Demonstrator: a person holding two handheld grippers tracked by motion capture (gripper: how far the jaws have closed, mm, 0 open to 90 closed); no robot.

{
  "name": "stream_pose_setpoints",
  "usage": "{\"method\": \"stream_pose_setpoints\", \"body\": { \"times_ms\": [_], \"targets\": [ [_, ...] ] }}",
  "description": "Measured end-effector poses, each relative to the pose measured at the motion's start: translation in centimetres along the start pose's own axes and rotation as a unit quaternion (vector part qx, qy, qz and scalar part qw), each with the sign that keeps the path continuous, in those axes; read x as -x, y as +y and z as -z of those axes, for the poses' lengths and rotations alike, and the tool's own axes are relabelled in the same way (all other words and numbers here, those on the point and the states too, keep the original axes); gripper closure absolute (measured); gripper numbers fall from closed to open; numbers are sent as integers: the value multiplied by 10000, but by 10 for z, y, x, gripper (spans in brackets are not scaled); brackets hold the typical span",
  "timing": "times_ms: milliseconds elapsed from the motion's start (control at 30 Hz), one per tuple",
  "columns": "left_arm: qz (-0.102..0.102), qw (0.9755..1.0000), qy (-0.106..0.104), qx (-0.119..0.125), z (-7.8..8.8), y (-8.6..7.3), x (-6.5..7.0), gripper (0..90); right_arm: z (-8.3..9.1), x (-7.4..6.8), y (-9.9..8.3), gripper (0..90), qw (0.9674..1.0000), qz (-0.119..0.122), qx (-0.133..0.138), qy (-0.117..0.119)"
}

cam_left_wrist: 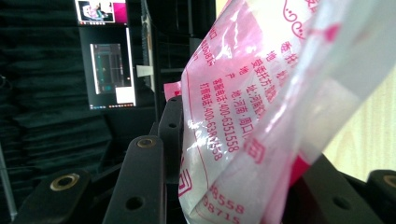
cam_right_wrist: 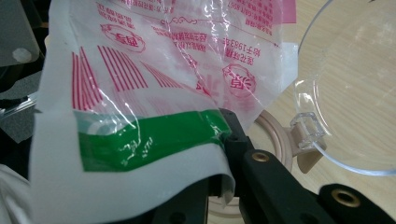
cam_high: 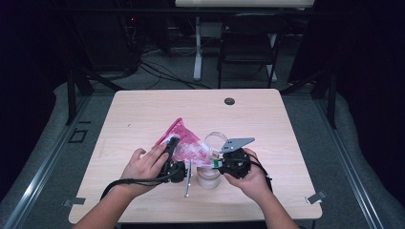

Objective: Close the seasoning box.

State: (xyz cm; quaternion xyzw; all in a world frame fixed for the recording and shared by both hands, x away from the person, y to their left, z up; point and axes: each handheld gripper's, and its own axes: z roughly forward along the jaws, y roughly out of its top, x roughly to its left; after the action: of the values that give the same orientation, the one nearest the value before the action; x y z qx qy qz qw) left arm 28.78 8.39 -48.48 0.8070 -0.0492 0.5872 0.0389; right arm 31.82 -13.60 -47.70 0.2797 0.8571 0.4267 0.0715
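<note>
A pink and white printed plastic bag (cam_high: 188, 143) hangs over the table between both grippers. My left gripper (cam_high: 170, 143) stands upright at the bag's left side, and the left gripper view has the crumpled bag (cam_left_wrist: 243, 93) pinched between its black jaws. My right gripper (cam_high: 216, 163) comes in from the right, shut on the bag's lower edge. In the right gripper view that edge carries a green stripe (cam_right_wrist: 154, 137), and the bag (cam_right_wrist: 163, 56) hides one jaw. Below the bag stands a small clear jar (cam_high: 208, 179) with its hinged clear lid (cam_right_wrist: 355, 93) flipped open.
The light wooden table (cam_high: 143, 114) has a black grommet (cam_high: 229, 101) near its far edge. A dark chair (cam_high: 248, 43) and a white table leg (cam_high: 197, 52) stand beyond it. The person's hands hold the grippers near the front edge. A lit monitor (cam_left_wrist: 112, 70) is at the room's side.
</note>
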Motion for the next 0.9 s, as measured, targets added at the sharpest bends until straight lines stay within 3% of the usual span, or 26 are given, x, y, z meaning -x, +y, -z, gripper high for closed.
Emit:
{"method": "stream_pose_setpoints", "body": {
  "times_ms": [67,100,233,267,467,533,900],
  "targets": [
    [142,9997,82,190,-4,-3,3,659,0,0,0,900,10000,1,12,5],
    [127,9999,-39,37,-2,-2,2,659,0,0,0,900,10000,-1,19,8],
    [124,9999,-97,-8,-2,-3,4,659,1,-1,1,900,10000,-4,79,7],
    [229,9996,-136,2,-3,-4,6,658,1,-2,1,900,9999,5,108,6],
    [380,9991,-167,-8,-3,-6,7,662,1,-3,2,900,9999,30,110,-15],
    [518,9984,-227,-13,-3,-8,8,665,0,-5,3,900,9999,5,143,-14],
    [843,9959,-339,-6,-4,-11,13,682,0,-8,6,900,9998,66,189,44]
  ]
}}
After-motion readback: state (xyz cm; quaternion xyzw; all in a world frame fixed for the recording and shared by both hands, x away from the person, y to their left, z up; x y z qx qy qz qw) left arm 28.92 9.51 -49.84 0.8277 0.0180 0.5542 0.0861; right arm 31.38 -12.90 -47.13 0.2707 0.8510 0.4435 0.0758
